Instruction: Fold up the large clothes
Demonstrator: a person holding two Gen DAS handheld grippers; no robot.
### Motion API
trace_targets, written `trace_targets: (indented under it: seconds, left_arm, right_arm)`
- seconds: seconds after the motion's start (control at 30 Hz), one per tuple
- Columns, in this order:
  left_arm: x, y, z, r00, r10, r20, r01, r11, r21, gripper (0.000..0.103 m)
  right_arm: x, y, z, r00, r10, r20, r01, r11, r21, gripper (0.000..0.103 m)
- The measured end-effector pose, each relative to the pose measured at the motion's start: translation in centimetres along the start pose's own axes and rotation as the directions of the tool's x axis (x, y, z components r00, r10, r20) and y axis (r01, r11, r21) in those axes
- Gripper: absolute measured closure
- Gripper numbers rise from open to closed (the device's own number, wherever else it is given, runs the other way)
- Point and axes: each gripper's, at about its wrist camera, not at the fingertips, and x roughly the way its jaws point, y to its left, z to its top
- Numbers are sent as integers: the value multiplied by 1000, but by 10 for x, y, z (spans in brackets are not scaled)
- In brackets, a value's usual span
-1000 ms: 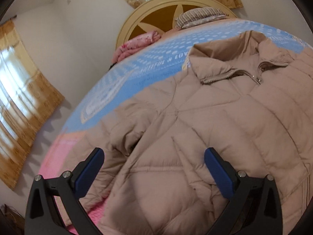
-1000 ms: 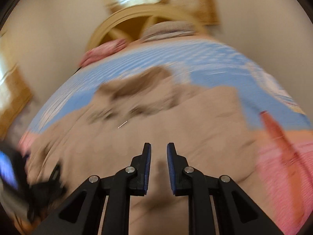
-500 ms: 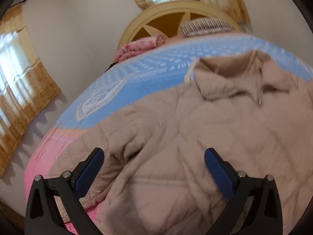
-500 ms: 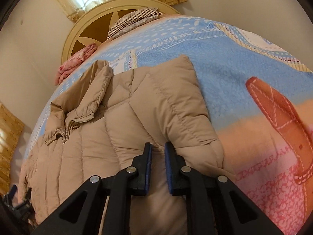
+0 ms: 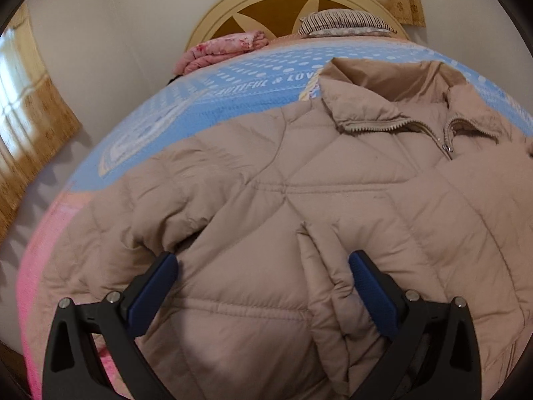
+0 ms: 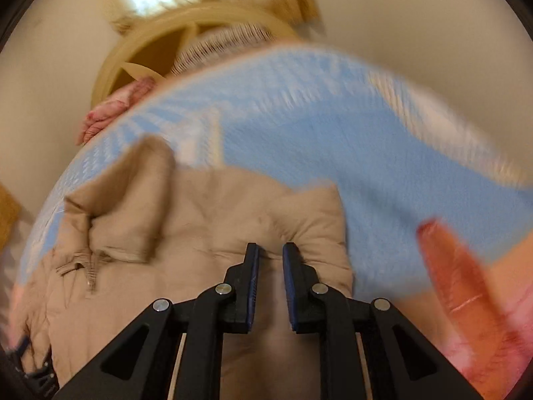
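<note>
A beige quilted puffer jacket (image 5: 299, 183) lies front up on the bed, collar (image 5: 383, 100) toward the headboard, zip closed up to the neck. My left gripper (image 5: 263, 260) hovers wide open over the jacket's lower front, beside the left sleeve (image 5: 150, 206), with nothing pinched. In the blurred right wrist view the jacket (image 6: 200, 233) fills the lower left. My right gripper (image 6: 269, 250) stands nearly closed at its right shoulder. The padded cloth puckers around the tips and runs between the blue pads.
A blue and pink bedspread (image 5: 233, 100) covers the bed. At its head are a cream headboard (image 5: 283, 0), a striped pillow (image 5: 343, 21) and a folded pink blanket (image 5: 223, 50). Golden curtains (image 5: 30, 116) hang left. Bare bedspread (image 6: 383, 166) lies right of the jacket.
The right gripper has swung across the jacket's right side and down onto its shoulder, where the cloth now bunches at the tips. The left gripper stays open, rolled slightly and a little lower.
</note>
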Motion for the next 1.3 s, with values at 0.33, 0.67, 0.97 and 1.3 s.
trace_targets:
  seconds: [0.33, 0.67, 0.97, 1.3]
  left_arm:
    - [3, 1, 0, 1000, -27, -10, 26, 999, -19, 0]
    - [4, 3, 0, 999, -39, -14, 38, 999, -29, 0]
    - [6, 3, -1, 998, -55, -19, 54, 998, -40, 0]
    - [6, 3, -1, 998, -54, -20, 53, 998, -39, 0]
  right_arm:
    - [-51, 40, -6, 997, -74, 18, 76, 990, -118, 62]
    - [-87, 111, -99, 999, -32, -2, 30, 956, -292, 28]
    - [-45, 107, -126, 993, -119, -19, 105, 934, -342, 27]
    - [-45, 112, -132, 988, -155, -6, 142, 920, -366, 27]
